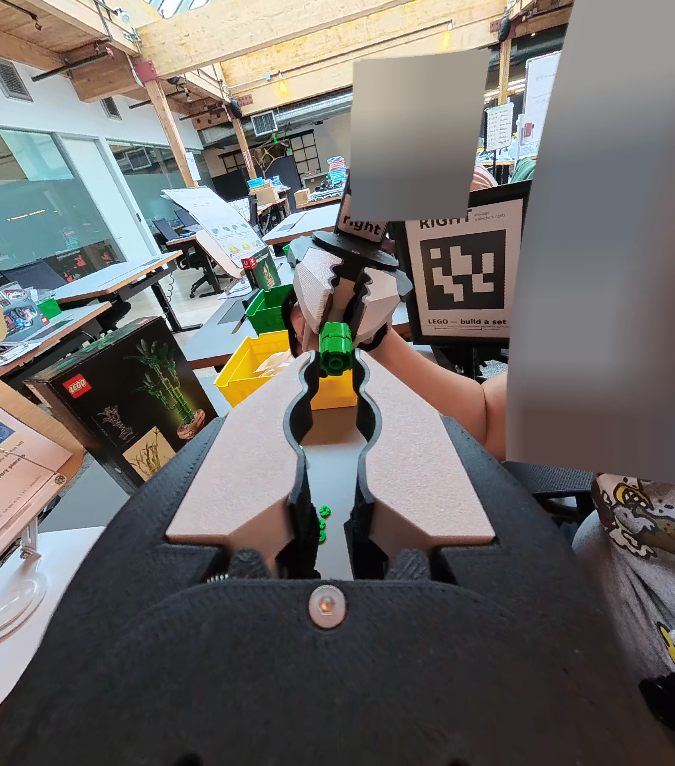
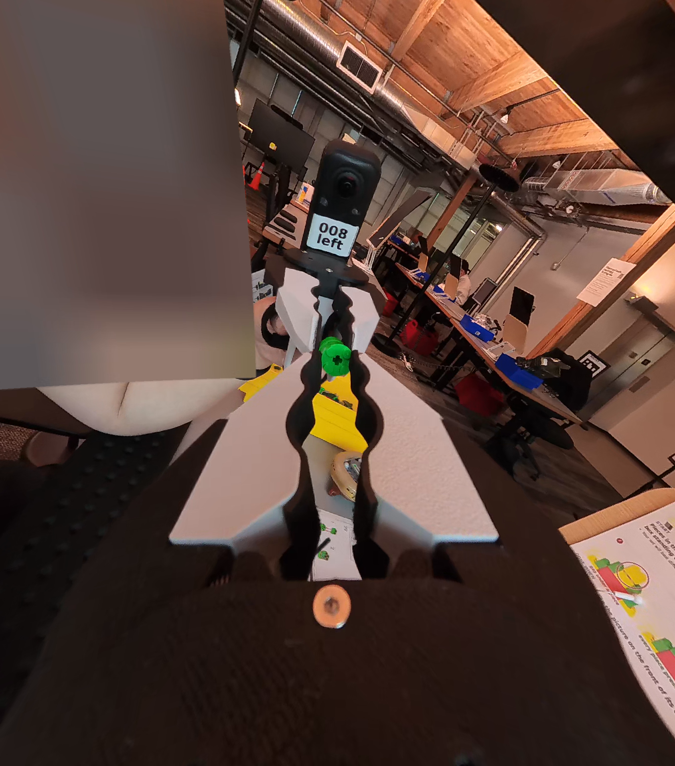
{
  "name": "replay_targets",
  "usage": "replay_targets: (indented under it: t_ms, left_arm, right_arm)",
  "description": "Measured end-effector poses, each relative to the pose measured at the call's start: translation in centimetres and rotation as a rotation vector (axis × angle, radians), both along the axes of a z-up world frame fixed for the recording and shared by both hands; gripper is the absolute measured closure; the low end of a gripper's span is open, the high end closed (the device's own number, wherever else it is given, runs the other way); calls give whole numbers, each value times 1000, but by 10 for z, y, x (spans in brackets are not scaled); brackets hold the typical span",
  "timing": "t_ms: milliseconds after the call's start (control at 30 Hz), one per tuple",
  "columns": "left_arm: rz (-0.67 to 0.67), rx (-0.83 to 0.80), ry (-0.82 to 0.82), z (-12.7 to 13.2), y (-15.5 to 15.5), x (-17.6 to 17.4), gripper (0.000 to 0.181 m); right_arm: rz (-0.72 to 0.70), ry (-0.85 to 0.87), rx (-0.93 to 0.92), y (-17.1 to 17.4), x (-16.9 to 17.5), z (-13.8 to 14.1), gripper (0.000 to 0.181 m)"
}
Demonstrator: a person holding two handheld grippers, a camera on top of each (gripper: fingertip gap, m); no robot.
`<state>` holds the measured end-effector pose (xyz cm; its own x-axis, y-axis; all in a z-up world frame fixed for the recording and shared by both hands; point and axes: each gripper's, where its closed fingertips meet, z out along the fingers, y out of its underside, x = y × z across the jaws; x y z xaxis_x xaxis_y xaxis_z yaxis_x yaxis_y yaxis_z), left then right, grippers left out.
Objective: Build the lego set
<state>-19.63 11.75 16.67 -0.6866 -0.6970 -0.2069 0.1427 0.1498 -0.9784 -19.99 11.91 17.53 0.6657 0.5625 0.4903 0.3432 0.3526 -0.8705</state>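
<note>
Green round bricks (image 1: 335,343) are shown as a short stacked cylinder held in mid-air between the two opposed grippers, above the yellow bin (image 1: 244,373). In the left wrist view the stack lies at twelve o'clock, at the tips of the left gripper (image 1: 333,360), and the right gripper (image 1: 338,327) is clenched on its far end. In the right wrist view the cross-holed end face (image 2: 336,359) is turned toward the camera. Whether the left gripper is clamped on the stack or merely closed around its near end cannot be told. The long axis is judged to run from one gripper to the other, twelve to six o'clock. The piece is judged light, rigid and smooth-sided; a grip across the round wall is advised, not on the stud joints, which could separate under twisting.
</note>
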Motion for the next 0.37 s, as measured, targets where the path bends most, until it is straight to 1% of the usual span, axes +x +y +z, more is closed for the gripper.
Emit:
replay_targets:
  t_ms: [167, 267, 333, 367]
  left_arm:
    - [-1, 2, 4, -1, 0, 1, 169]
    - [-5, 20, 20, -6, -2, 4, 169]
    - [9, 24, 31, -11, -2, 12, 169]
    - [0, 0, 36, -10, -3, 15, 169]
  right_arm:
    - [11, 17, 2, 0, -1, 1, 169]
    - [22, 26, 0, 0, -2, 2, 171]
    - [-11, 5, -5, 3, -1, 2, 172]
    - [-24, -12, -4, 3, 0, 1, 176]
